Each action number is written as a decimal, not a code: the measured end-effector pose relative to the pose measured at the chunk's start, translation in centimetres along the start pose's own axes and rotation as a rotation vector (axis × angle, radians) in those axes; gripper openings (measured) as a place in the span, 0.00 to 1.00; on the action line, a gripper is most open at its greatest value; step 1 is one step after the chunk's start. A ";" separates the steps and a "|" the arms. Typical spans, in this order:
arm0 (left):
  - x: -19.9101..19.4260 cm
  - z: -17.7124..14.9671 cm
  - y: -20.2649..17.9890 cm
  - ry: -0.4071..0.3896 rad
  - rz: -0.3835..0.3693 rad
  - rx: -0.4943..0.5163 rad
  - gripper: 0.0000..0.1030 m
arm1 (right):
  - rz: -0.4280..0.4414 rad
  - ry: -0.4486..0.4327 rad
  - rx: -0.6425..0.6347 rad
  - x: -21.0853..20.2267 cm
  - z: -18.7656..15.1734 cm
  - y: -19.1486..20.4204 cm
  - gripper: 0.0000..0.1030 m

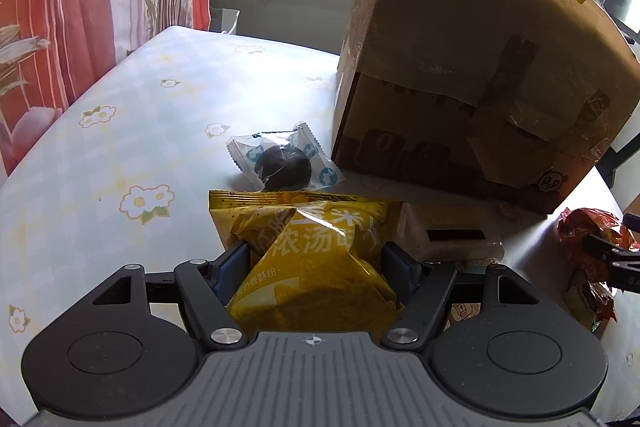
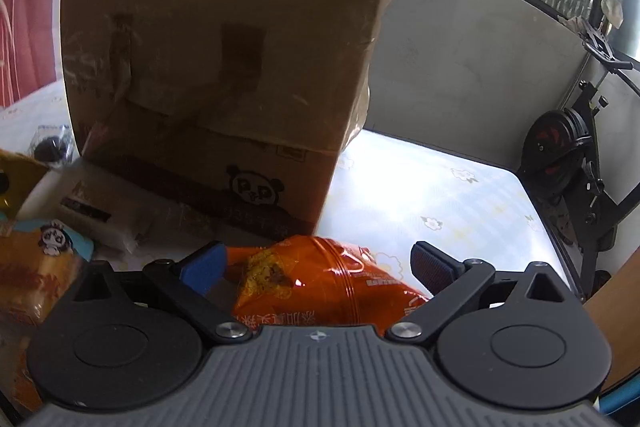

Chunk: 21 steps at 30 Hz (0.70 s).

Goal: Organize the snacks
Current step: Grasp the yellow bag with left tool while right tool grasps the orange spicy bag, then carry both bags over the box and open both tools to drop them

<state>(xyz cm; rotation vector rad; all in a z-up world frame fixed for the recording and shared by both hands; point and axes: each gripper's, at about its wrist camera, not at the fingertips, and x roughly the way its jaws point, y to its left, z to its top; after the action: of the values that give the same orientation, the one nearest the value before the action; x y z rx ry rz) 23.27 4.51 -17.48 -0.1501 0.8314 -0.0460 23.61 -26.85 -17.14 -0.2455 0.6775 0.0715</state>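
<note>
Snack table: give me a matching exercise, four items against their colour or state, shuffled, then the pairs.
Items
1. yellow snack bag
2. orange snack bag
3. clear packet
4. cardboard box

States
A. holds a dark round snack, lies untouched on the tablecloth
B. stands upright, panda print near its base
C. clamped between the left gripper's fingers
D. sits between the right gripper's spread fingers

Pairs: 1-C, 2-D, 3-A, 4-B
</note>
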 end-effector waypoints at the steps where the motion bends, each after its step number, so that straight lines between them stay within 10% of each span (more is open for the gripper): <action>1: 0.0 -0.1 0.0 -0.001 -0.001 -0.001 0.72 | -0.016 0.015 -0.003 0.3 -0.4 0.2 0.94; 11: -0.6 0.0 0.0 -0.023 -0.017 -0.009 0.68 | 0.004 -0.002 0.058 -1.0 -1.8 -1.4 0.58; 21: -4.9 1.0 0.4 -0.152 -0.038 -0.038 0.67 | 0.141 -0.079 0.211 -5.8 -1.1 -3.1 0.52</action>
<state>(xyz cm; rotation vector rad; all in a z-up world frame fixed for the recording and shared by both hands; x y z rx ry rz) 20.72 5.48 -13.26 -0.2027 0.6784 -0.0534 18.88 -30.08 -13.71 0.0078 0.6176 0.1433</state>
